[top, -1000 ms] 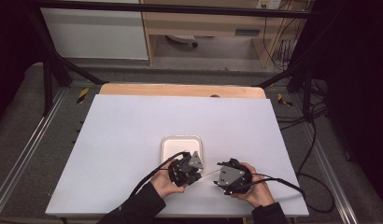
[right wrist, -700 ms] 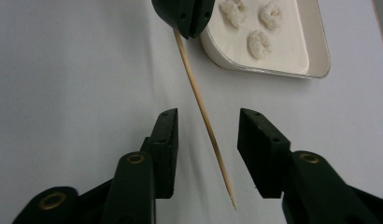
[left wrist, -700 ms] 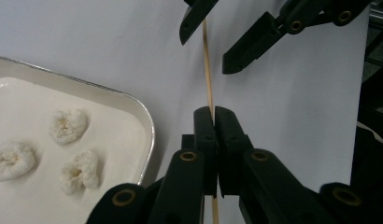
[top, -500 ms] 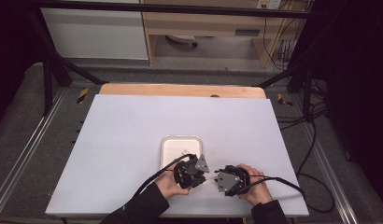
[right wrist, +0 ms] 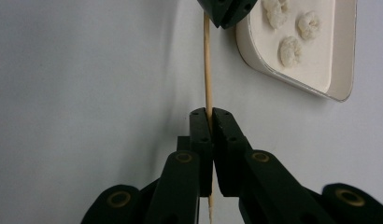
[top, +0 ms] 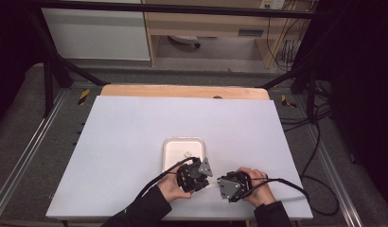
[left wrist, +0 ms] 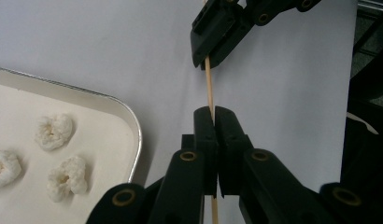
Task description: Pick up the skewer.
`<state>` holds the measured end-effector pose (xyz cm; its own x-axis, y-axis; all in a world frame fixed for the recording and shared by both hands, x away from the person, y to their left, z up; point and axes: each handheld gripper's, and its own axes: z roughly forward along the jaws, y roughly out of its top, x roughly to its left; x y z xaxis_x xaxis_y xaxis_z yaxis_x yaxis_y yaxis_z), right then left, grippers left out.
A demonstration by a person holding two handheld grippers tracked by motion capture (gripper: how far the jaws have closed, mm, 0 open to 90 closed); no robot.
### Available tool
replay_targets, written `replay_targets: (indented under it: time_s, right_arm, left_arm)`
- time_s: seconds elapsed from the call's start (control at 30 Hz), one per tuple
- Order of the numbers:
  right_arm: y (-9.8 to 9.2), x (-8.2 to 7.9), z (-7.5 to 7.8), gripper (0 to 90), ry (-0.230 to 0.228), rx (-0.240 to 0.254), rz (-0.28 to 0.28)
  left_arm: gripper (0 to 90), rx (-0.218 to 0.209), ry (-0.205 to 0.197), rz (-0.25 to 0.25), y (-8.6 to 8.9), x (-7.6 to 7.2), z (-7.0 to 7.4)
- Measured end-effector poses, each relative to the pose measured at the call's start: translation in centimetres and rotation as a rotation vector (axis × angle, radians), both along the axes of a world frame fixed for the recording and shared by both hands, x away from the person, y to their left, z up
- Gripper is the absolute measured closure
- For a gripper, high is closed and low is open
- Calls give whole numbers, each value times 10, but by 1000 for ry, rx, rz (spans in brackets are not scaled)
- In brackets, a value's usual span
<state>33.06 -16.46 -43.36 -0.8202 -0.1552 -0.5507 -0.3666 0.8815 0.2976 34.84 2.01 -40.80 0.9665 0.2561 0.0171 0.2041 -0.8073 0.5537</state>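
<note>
A thin wooden skewer point(left wrist: 209, 88) spans the gap between both grippers. My left gripper point(left wrist: 213, 110) is shut on one end of it, and my right gripper point(right wrist: 209, 112) is shut on the other end. From above, the left gripper point(top: 207, 174) and right gripper point(top: 219, 181) face each other near the table's front edge, the skewer point(top: 213, 180) between them. A small white tray point(top: 171, 151) lies just behind the left gripper. It holds three puffy white pieces point(left wrist: 53, 131), also visible in the right gripper view as white pieces point(right wrist: 290, 50).
The white table top point(top: 126, 137) stretches wide to the left, right and back of the tray. A wooden strip point(top: 182, 91) runs along its far edge. Black cables point(top: 296, 187) trail from the grippers toward the right side.
Both grippers have drawn closer together and shifted slightly toward the table's front edge, with the skewer now held between them.
</note>
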Motion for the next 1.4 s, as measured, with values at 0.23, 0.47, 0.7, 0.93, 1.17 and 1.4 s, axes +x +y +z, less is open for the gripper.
replay_targets:
  time_s: [0.23,0.47,0.7,0.93,1.17,1.4]
  right_arm:
    - [1,-1,4,888,-14,-26,7]
    - [3,0,3,888,-33,-70,1]
    - [6,-2,4,888,-49,-102,5]
    - [7,-3,6,887,-56,-113,6]
    - [8,-3,6,874,-57,-90,6]
    - [3,0,12,731,6,31,-109]
  left_arm:
    - [809,23,-9,15,3,1,3]
    - [719,116,27,36,2,4,4]
    - [800,185,42,36,-7,3,0]
    - [870,204,30,28,-12,2,-4]
    - [883,218,0,17,-11,-1,-4]
    - [883,213,-21,43,4,1,-4]
